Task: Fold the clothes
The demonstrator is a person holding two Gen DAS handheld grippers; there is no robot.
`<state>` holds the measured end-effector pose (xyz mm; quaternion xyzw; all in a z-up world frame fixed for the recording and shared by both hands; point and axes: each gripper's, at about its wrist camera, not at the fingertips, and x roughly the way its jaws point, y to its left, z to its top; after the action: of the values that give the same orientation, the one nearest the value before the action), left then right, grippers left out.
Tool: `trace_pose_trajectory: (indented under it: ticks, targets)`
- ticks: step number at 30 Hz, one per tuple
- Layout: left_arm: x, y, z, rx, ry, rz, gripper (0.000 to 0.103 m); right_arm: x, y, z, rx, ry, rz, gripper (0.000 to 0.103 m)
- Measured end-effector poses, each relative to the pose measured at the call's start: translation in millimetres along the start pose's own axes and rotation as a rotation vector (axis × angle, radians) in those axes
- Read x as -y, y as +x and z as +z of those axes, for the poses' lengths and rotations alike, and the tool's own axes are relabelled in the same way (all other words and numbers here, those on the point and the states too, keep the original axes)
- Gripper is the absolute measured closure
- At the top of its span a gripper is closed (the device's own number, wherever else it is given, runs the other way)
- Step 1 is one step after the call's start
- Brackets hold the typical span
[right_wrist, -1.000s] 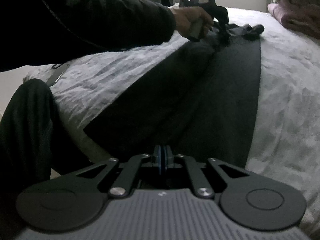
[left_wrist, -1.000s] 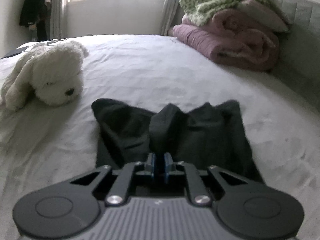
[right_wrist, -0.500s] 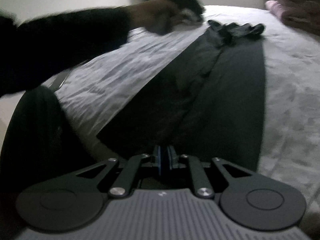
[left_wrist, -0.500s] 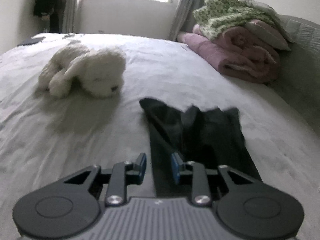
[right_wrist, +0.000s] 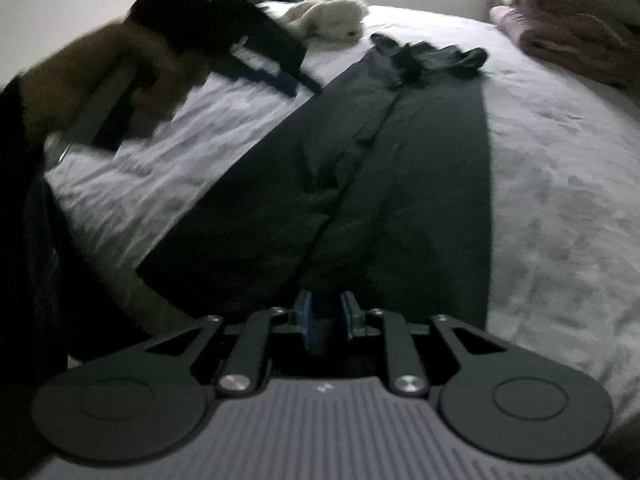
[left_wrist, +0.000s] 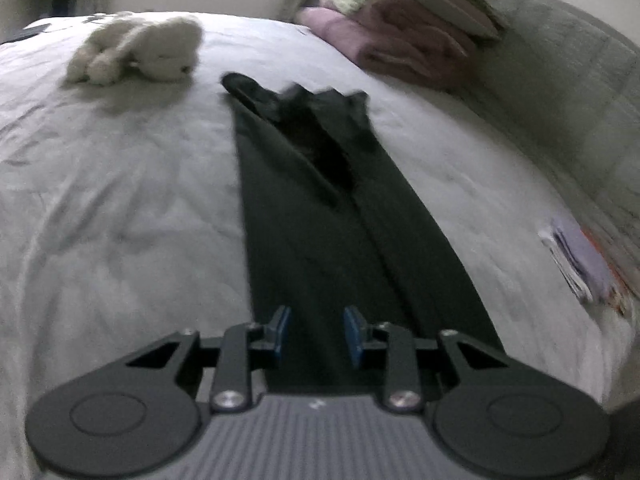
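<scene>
Both grippers sit at the near end of the black trousers, which lie stretched lengthwise on the white bed. Left gripper hovers with its jaws wide apart and nothing between them; right gripper has its jaws parted only slightly, and whether cloth is still pinched there cannot be told. The trousers look thin, soft and light, likely to slump and crease, so the near hems seem the best hold. Their far end, bunched and rumpled, lies near the plush dog.
</scene>
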<state>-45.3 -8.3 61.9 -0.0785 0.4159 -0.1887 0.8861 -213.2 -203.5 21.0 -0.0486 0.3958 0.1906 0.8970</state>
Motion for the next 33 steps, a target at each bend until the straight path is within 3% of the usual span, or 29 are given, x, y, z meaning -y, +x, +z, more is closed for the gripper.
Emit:
trace_pose_trajectory:
  ticks: [4, 7, 12, 18, 21, 27, 30, 32, 33]
  targets:
    - [14, -3, -18, -0.023, 0.027, -0.067, 0.073, -1, 6, -1, -0.012, 0.005, -0.027, 0.083]
    - [16, -4, -25, -0.03, 0.044, -0.088, 0.073, -1, 8, 0, -0.007, 0.017, -0.027, 0.102]
    - [20, -6, -38, -0.038, 0.068, -0.127, 0.073, 0, -10, 2, 0.059, 0.048, -0.009, 0.103]
    - [23, -2, -41, -0.048, 0.008, -0.247, 0.073, 3, -13, 1, 0.08, 0.087, 0.034, 0.103]
    - [30, 6, -42, -0.065, 0.014, -0.251, 0.073, 3, -10, 1, 0.083, 0.103, -0.016, 0.102]
    - [47, 25, -44, -0.11, 0.057, -0.225, 0.073, -3, -11, -2, 0.076, 0.08, -0.06, 0.075]
    - [53, 35, -44, -0.125, 0.067, -0.196, 0.08, -5, -5, -6, 0.049, 0.07, -0.072, 0.075]
    - [56, 39, -44, -0.124, 0.068, -0.177, 0.092, -5, -2, -9, 0.034, 0.062, -0.066, 0.077]
    - [56, 41, -44, -0.121, 0.064, -0.173, 0.095, -6, -2, -10, 0.031, 0.055, -0.063, 0.085]
